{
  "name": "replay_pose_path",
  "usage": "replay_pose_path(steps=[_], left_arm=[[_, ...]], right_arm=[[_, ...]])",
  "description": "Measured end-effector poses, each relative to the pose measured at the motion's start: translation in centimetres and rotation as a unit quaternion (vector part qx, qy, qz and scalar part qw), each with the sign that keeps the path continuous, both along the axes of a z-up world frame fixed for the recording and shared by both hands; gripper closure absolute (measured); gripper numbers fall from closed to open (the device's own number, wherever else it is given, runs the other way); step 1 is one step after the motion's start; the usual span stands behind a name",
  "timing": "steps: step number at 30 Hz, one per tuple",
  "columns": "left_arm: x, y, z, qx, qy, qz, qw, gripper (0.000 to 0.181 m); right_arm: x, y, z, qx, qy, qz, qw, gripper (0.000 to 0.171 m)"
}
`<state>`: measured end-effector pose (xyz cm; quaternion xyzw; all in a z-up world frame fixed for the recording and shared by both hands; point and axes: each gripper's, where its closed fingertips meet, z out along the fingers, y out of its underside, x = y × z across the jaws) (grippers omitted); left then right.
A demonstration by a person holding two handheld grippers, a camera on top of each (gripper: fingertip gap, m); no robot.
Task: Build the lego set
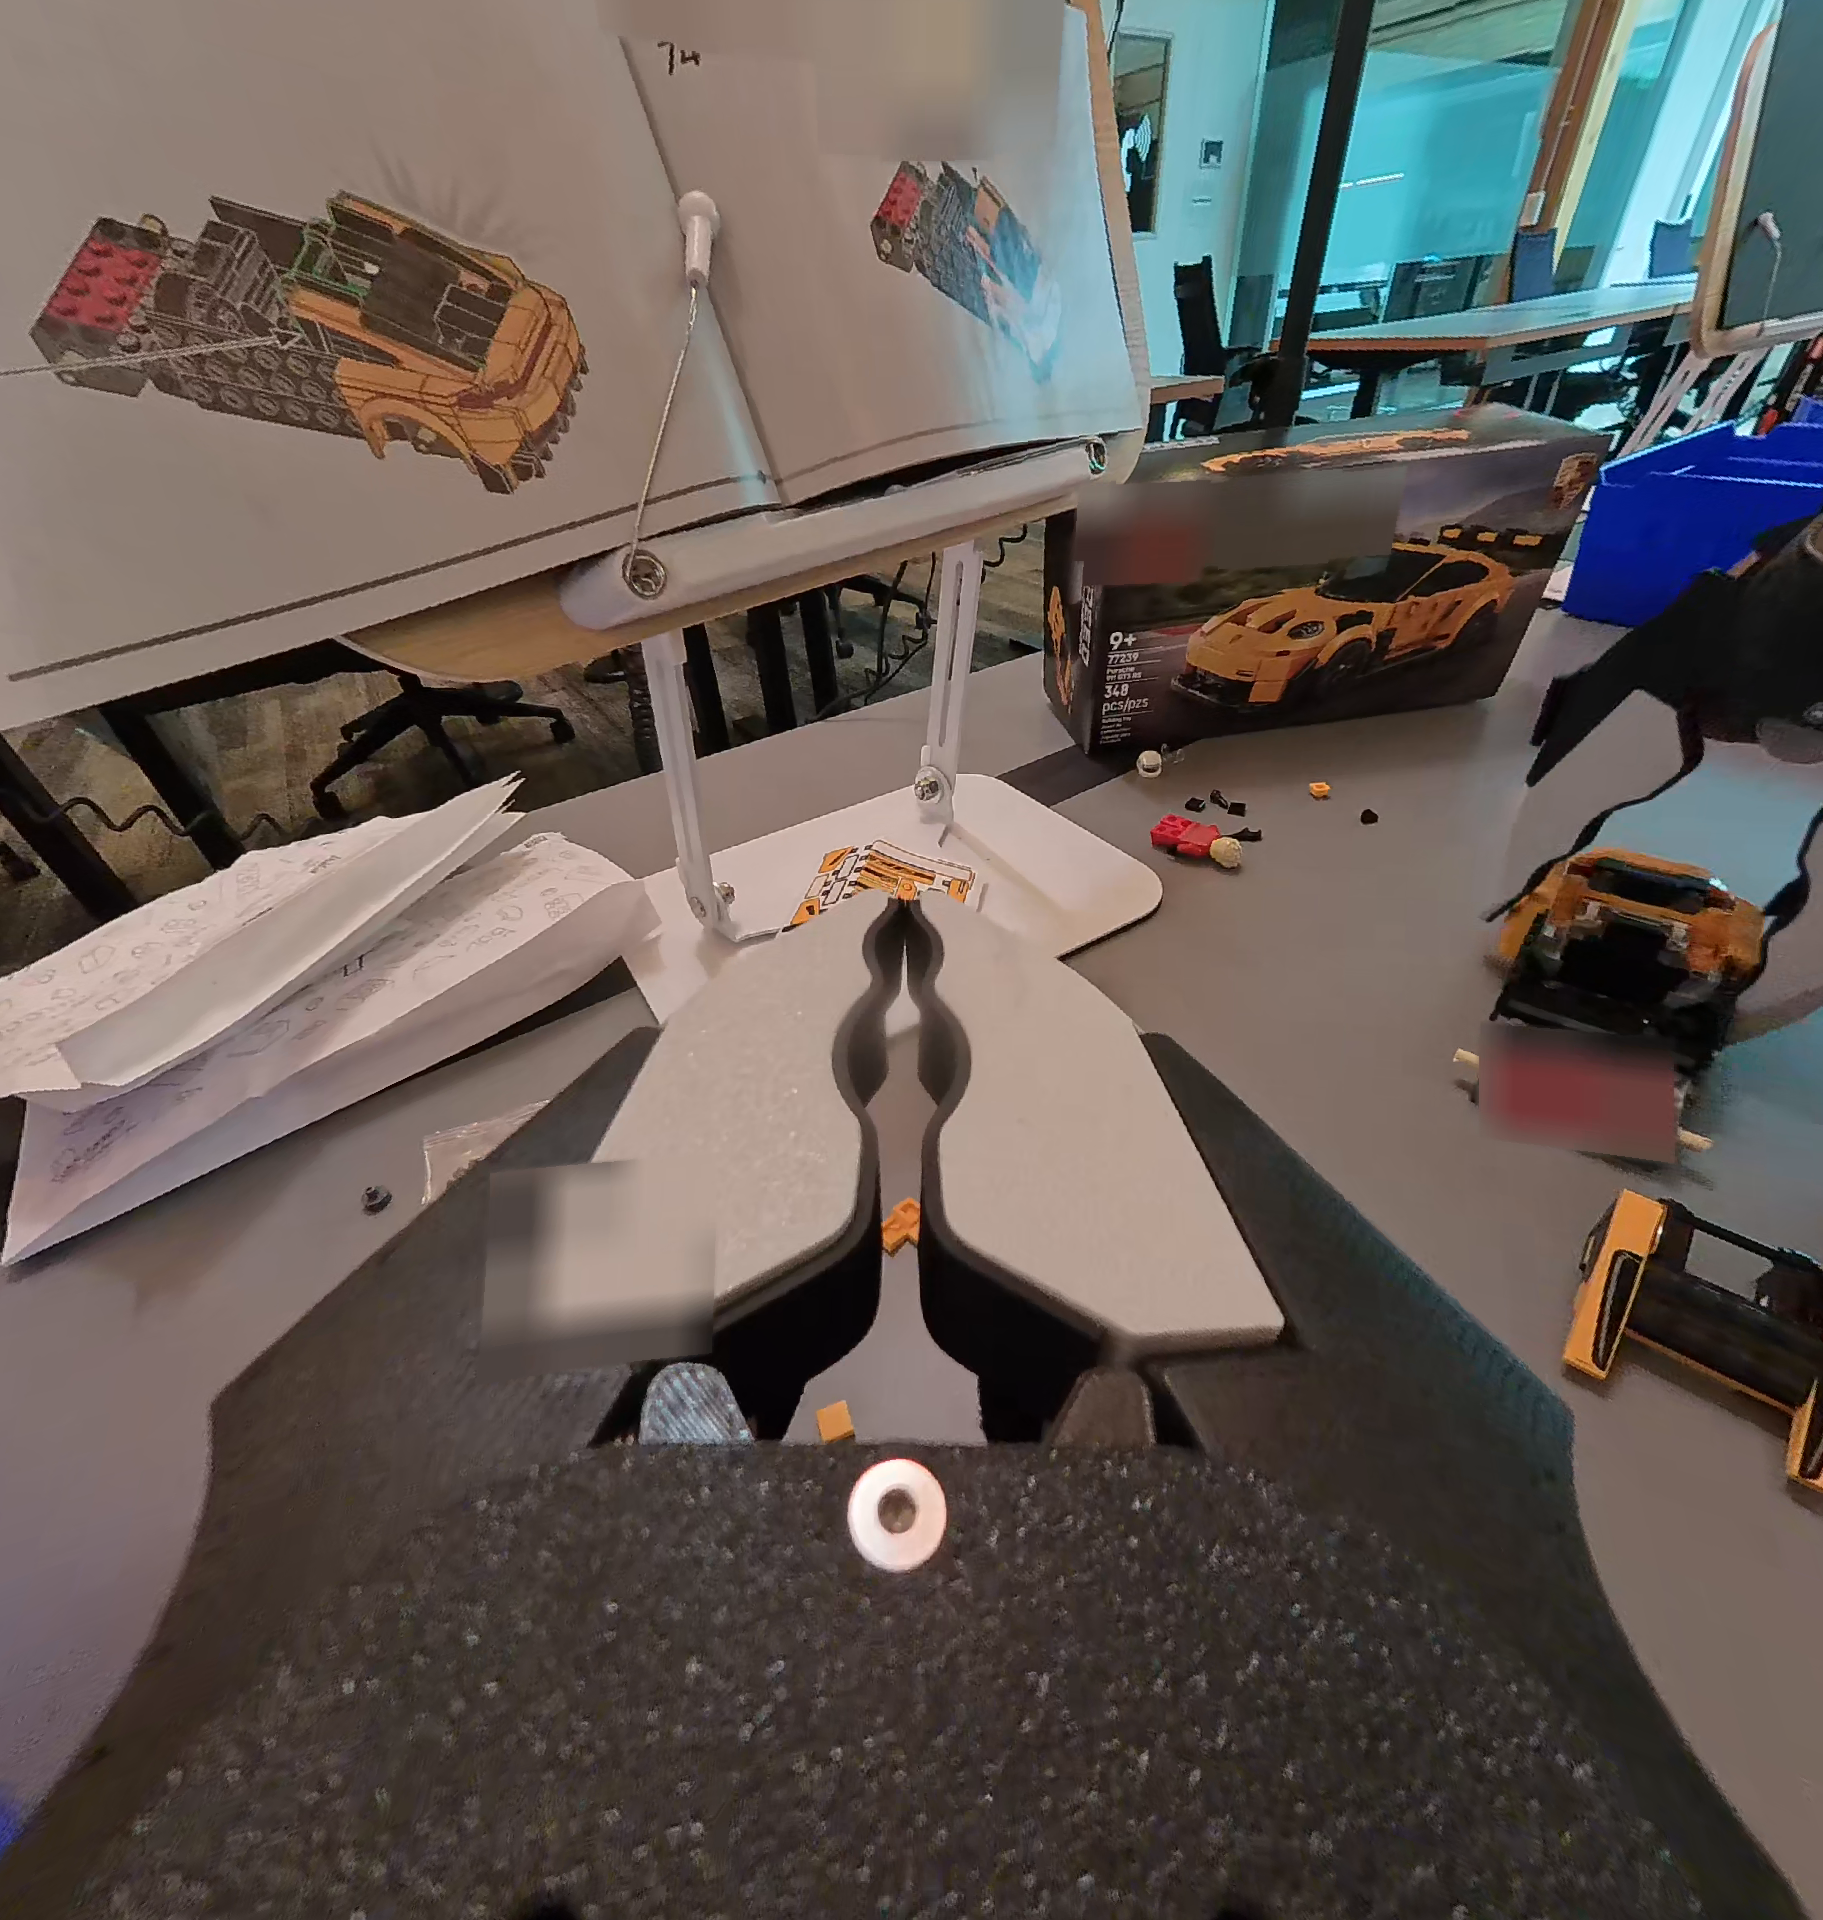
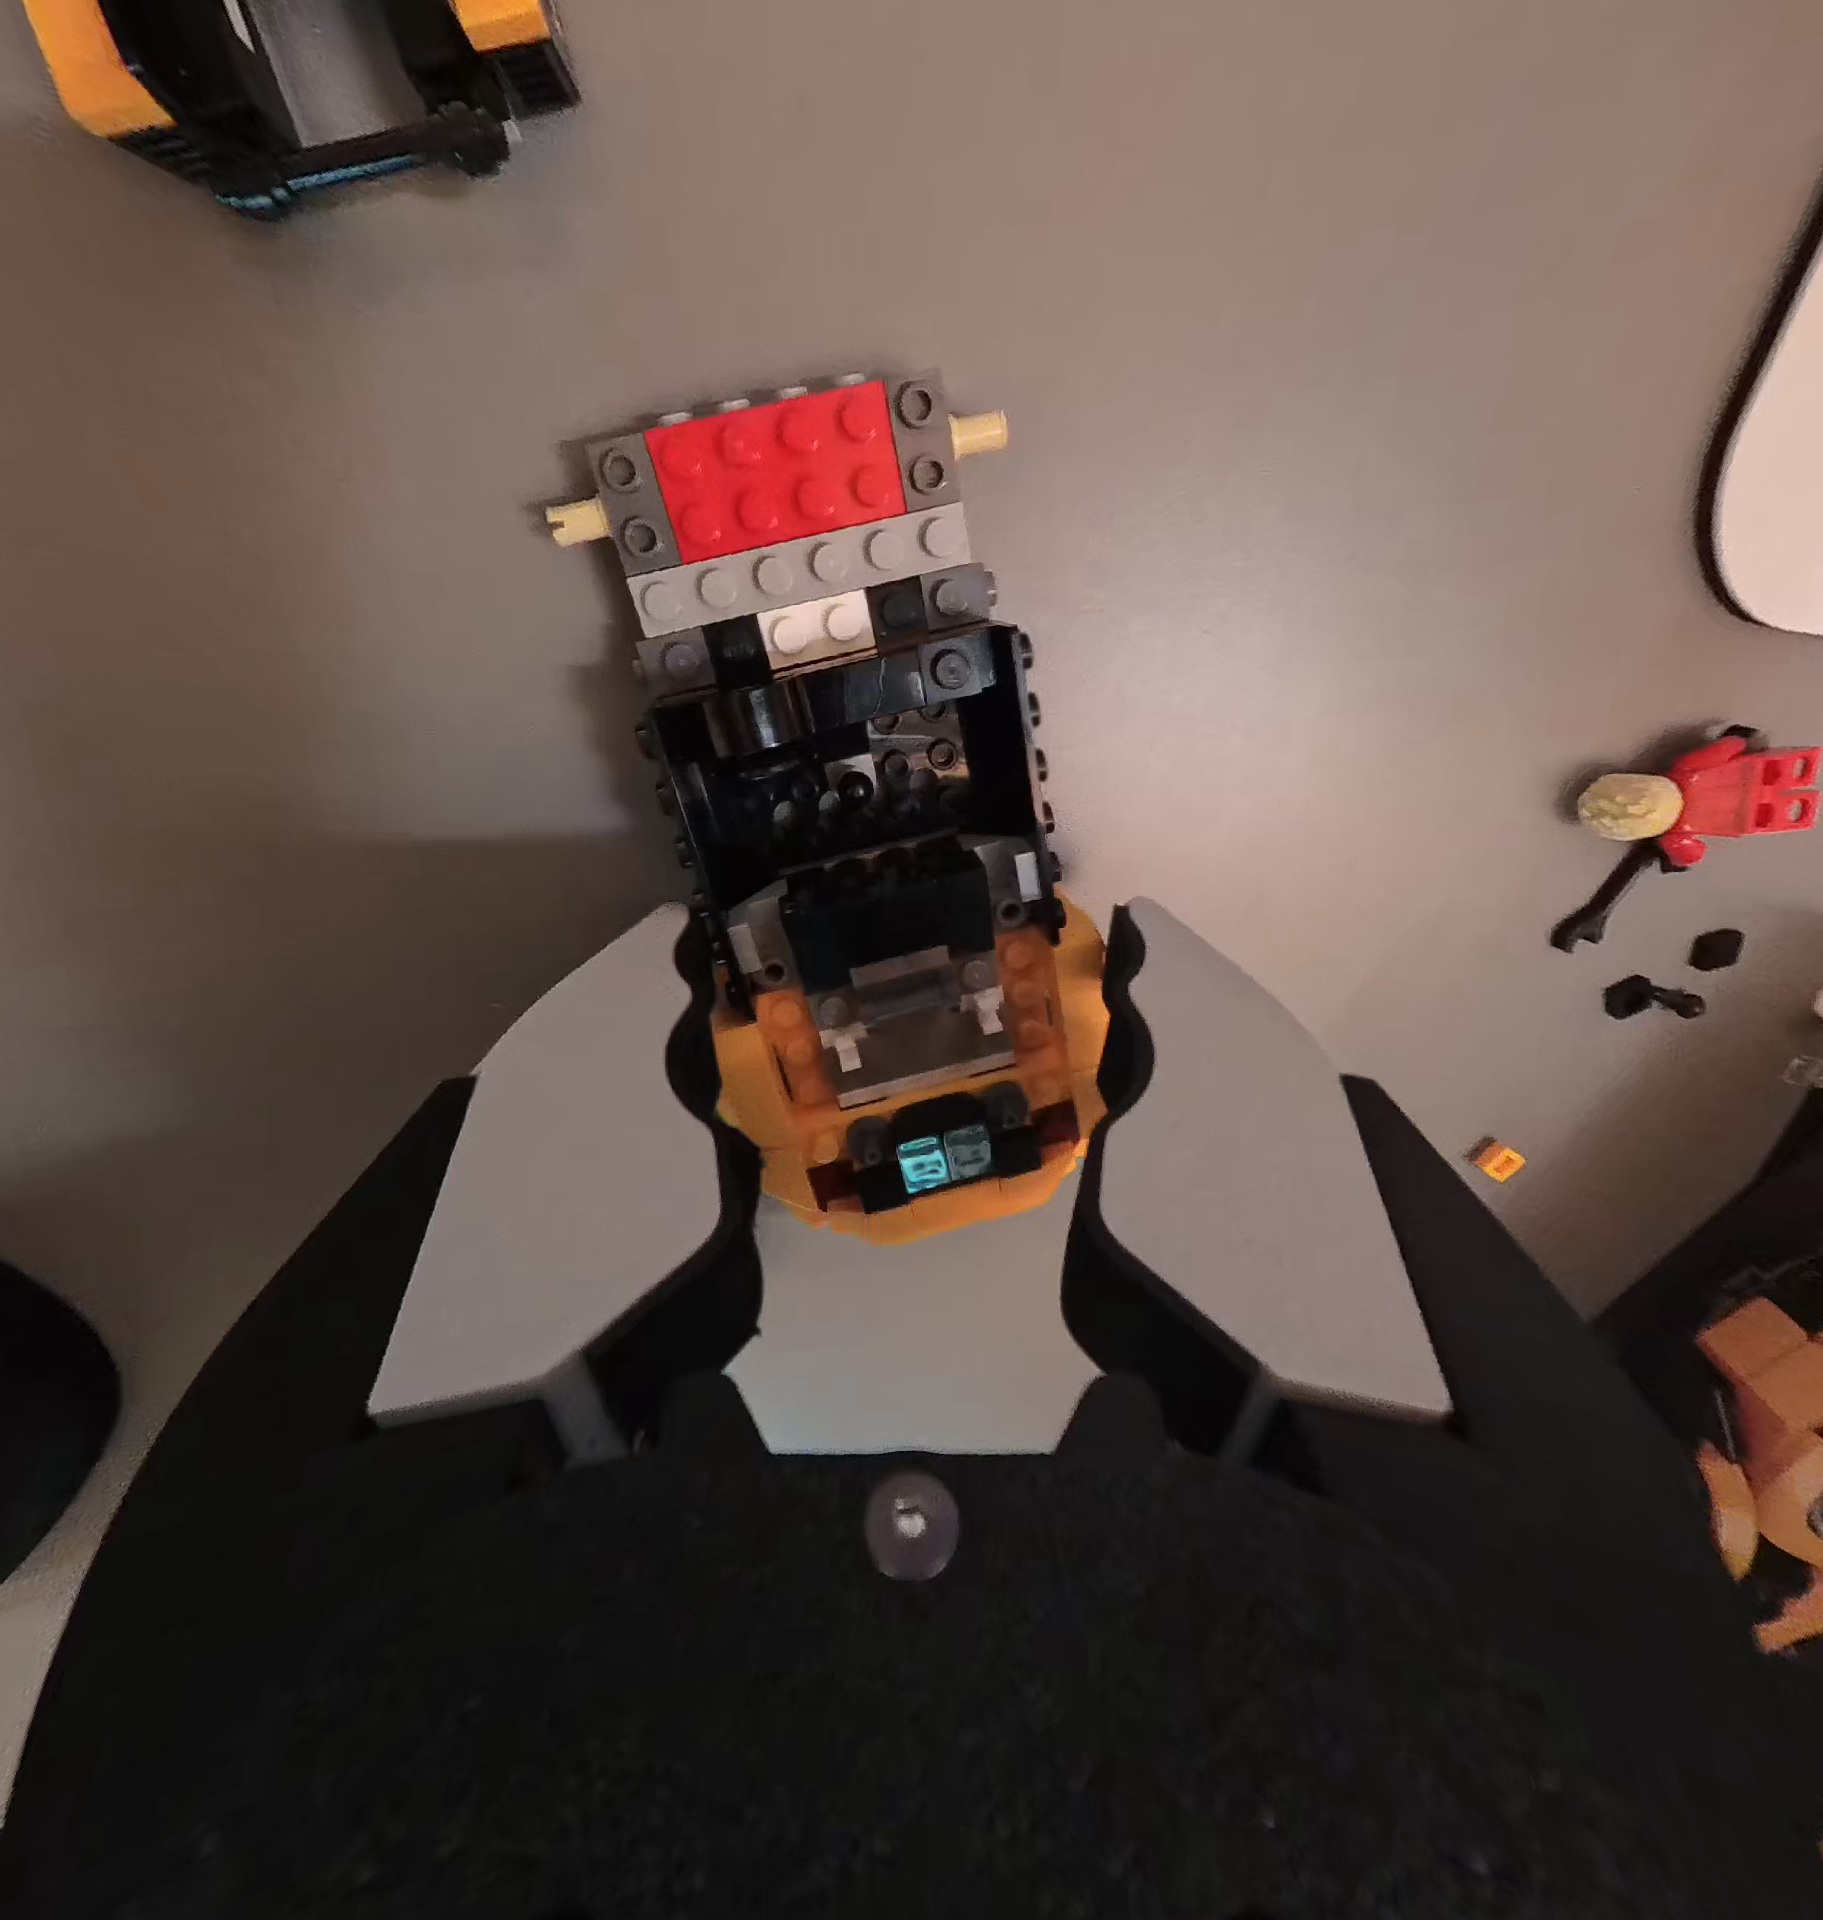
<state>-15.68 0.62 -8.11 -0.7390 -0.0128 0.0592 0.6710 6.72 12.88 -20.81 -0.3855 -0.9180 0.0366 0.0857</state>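
The partly built car [image 2: 865,790] lies on the grey table [image 2: 263,623], with a red plate at its far end and orange bodywork at the near end. My right gripper [image 2: 902,914] straddles the orange end, and both fingers touch its sides. The car also shows in the left wrist view [image 1: 1624,935], under the right gripper [image 1: 1634,904]. My left gripper [image 1: 904,914] is shut, its tips over the sticker sheet [image 1: 865,873]; I cannot tell if anything tiny is between them. A black-and-orange subassembly [image 1: 1717,1361] lies apart and shows in the right wrist view too [image 2: 294,94].
The instruction booklet [image 1: 367,312] sits on a white stand [image 1: 1073,873] ahead. The set's box [image 1: 1302,592] stands behind a red minifigure [image 1: 1193,836] and loose small parts [image 2: 1655,1003]. Paper bags [image 1: 263,987] lie left. Small orange pieces [image 1: 900,1226] lie under my left gripper. Blue bins [image 1: 1717,499] stand at the right. There is about 30 cm between the tips of the two grippers. My right gripper's tips are some 12 cm from the black-and-orange subassembly [image 1: 1717,1361].
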Motion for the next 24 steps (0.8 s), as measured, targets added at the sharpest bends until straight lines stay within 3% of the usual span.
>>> replay_pose_path(steps=[9,18,24], left_arm=[[0.0,0.0,0.1,0.001,-0.001,-0.001,1.0,0.181],[0.2,-0.1,0.2,0.003,0.0,-0.002,1.0,0.181],[0.2,-0.1,0.4,0.005,-0.002,-0.004,1.0,0.181]], right_arm=[[0.4,-5.3,0.7,-0.029,-0.02,-0.03,0.999,0.101],[-0.3,-7.6,0.4,-0.003,-0.014,-0.023,1.0,0.101],[-2.1,-9.6,3.1,-0.016,0.027,0.001,1.0,0.091]])
